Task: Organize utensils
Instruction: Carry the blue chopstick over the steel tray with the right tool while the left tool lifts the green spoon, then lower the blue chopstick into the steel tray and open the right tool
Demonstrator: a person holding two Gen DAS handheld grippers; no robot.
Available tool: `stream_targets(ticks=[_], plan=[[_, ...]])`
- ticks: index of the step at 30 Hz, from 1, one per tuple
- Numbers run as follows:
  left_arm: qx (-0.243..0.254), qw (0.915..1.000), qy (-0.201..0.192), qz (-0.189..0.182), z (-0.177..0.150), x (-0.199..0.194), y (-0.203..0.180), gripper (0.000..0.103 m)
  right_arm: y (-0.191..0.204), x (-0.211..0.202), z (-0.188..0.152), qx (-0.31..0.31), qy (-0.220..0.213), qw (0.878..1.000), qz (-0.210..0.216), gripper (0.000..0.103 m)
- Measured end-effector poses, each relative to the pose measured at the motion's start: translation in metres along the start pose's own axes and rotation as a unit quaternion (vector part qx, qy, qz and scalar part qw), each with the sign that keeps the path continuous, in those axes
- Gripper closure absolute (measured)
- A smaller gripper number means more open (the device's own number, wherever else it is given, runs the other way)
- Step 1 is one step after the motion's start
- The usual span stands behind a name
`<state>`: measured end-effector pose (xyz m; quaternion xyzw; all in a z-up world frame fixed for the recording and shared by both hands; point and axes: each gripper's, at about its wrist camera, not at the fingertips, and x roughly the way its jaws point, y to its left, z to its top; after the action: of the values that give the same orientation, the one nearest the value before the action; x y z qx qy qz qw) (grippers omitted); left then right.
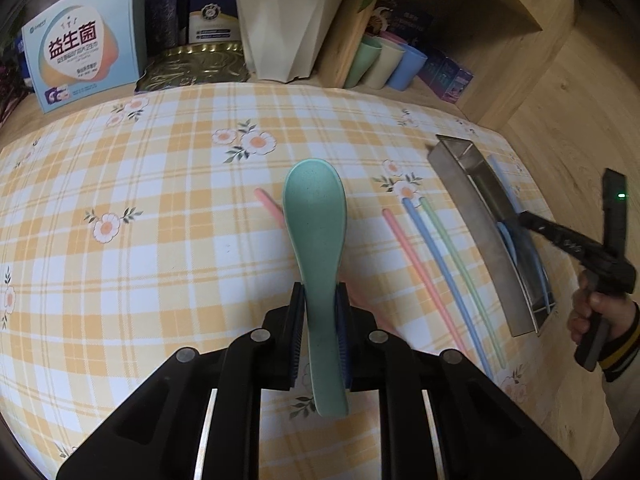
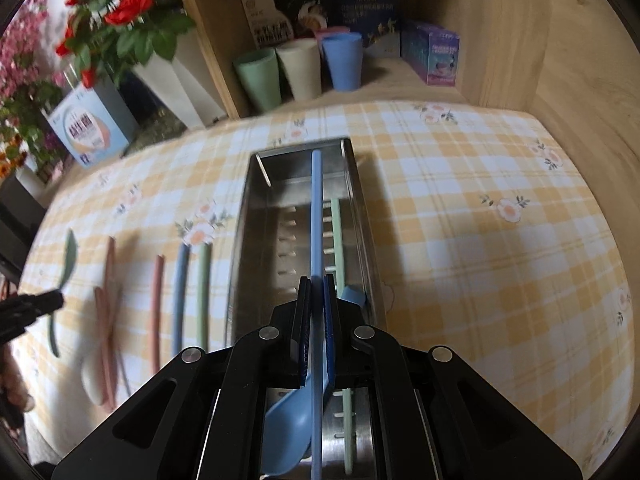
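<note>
My left gripper is shut on the handle of a green spoon and holds it above the checked tablecloth, bowl pointing away. My right gripper is shut on a blue chopstick and holds it over the steel utensil tray, which has a blue spoon and a green chopstick in it. Pink, blue and green chopsticks lie on the cloth left of the tray. Another pink chopstick lies partly hidden behind the green spoon. In the left wrist view the right gripper is over the tray.
A white plant pot, a printed box and a gold tray stand at the table's back. Green, beige and blue cups stand in a wooden shelf nook with boxes. A pink spoon lies on the cloth.
</note>
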<state>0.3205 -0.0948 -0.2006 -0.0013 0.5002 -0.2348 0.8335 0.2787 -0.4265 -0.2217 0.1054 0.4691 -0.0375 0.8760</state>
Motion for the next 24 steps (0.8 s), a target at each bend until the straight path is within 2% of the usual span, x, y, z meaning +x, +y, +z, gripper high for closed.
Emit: stream_targets(ticks=[11, 18, 24], plan=[[0.012, 0.9997, 0.000, -0.023, 0.011, -0.001, -0.030, 0.088, 0.002, 0.013, 0.003, -0.006, 0.017, 0.999, -0.027, 0.097], [0.029, 0.9990, 0.005, -0.034, 0.018, 0.004, -0.063, 0.088, 0.000, 0.009, 0.003, -0.004, 0.011, 1.000, -0.017, 0.097], [0.049, 0.9976, 0.014, -0.046, 0.020, 0.011, -0.095, 0.088, -0.007, -0.011, 0.000, 0.008, -0.009, 1.000, 0.002, 0.095]])
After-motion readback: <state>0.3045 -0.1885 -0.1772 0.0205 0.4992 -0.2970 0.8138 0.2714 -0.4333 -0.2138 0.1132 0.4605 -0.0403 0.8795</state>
